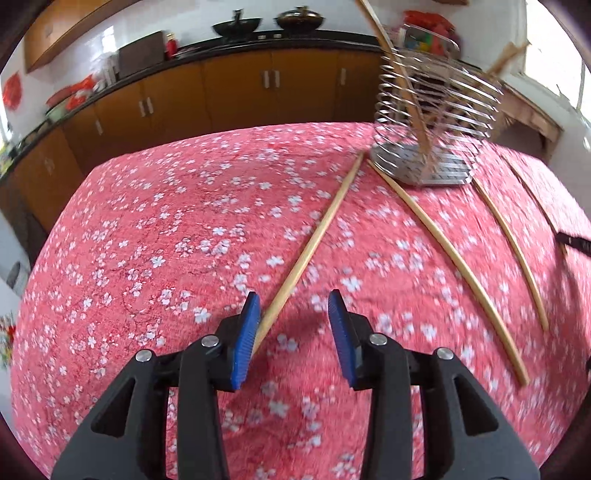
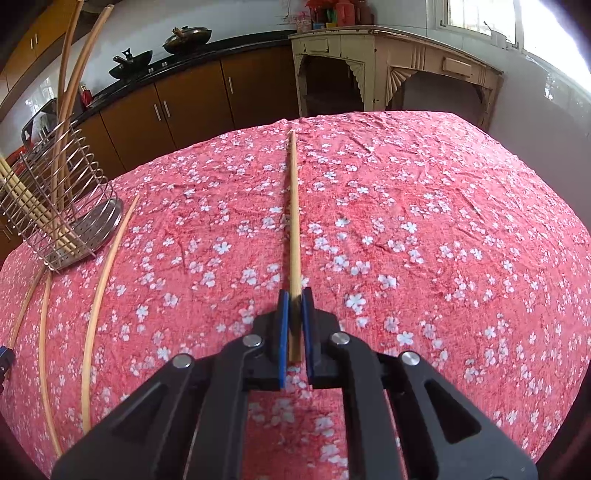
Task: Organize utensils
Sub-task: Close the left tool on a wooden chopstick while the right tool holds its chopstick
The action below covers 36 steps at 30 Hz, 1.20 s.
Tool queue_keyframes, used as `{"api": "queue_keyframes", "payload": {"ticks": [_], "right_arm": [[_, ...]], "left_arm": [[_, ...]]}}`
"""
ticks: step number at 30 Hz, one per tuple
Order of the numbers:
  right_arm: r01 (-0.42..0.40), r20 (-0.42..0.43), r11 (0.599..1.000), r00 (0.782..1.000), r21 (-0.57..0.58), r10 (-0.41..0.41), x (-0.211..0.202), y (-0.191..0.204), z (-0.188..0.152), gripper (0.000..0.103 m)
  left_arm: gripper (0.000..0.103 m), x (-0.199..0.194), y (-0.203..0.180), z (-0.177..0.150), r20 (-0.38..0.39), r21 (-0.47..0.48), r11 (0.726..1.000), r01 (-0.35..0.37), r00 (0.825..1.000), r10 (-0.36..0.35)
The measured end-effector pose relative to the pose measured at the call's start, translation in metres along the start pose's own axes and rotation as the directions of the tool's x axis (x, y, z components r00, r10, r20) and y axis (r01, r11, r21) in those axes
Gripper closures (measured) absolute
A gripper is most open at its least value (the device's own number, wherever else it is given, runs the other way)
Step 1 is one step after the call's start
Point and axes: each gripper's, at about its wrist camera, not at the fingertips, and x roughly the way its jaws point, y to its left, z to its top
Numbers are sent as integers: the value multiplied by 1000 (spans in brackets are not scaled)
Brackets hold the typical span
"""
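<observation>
Daylight is bright and even; your right wrist view shows the window (image 2: 480,18) blown out, above and right of the tablecloth (image 2: 406,221). Left wrist view: motion blur smears the wire holder (image 1: 436,122). Fisheye bends the chopsticks; corners go dark.

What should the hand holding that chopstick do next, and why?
Probably carry it left to the wire holder and drop it in. The right gripper is shut on a chopstick, the holder already has several standing in it, and the left gripper is open, holding nothing.
</observation>
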Motion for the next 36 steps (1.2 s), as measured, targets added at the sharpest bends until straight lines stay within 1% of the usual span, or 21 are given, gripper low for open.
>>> {"api": "queue_keyframes", "payload": {"ticks": [2,8,13,15,17,20,23,28,30,31,36], "right_arm": [[-2,-1,1000,1000,-7,2,-2,0,-3,94],[-8,-1,1000,1000,-12,8,-6,-3,-6,94],[-3,-2,1000,1000,-23,2,-6,-3,-6,94],[4,-2,999,1000,-35,-4,-7,-2,-6,94],[1,-3,999,1000,-36,-1,-8,-4,-7,94],[-2,-4,999,1000,-37,2,-9,-4,-9,94],[6,-3,999,1000,-42,-6,-11,-2,-11,94],[6,-3,999,1000,-42,-6,-12,-4,-12,94],[6,-3,999,1000,-42,-6,-11,-3,-12,94],[6,-3,999,1000,-41,-6,-11,-3,-12,94],[10,-1,999,1000,-45,-10,-13,-4,-13,95]], "left_arm": [[64,-2,-4,-1,-2,6,1000,5,1000,-5],[64,1,4,2,-17,-19,999,41,999,-42],[66,-2,5,-4,-20,46,998,40,999,-39],[68,-4,7,-4,-21,54,997,46,999,-45],[72,-5,6,-4,-20,62,997,47,999,-46],[76,-7,2,-6,-18,78,996,38,999,-37],[76,-8,-6,-6,-17,84,996,22,1000,-21],[76,-11,-1,-10,-19,68,997,23,1000,-22],[85,-12,-1,-10,-19,66,998,21,1000,-20],[91,-12,1,-11,-19,65,998,19,1000,-17],[94,-14,2,-13,-20,66,998,3,1000,-1]]}}
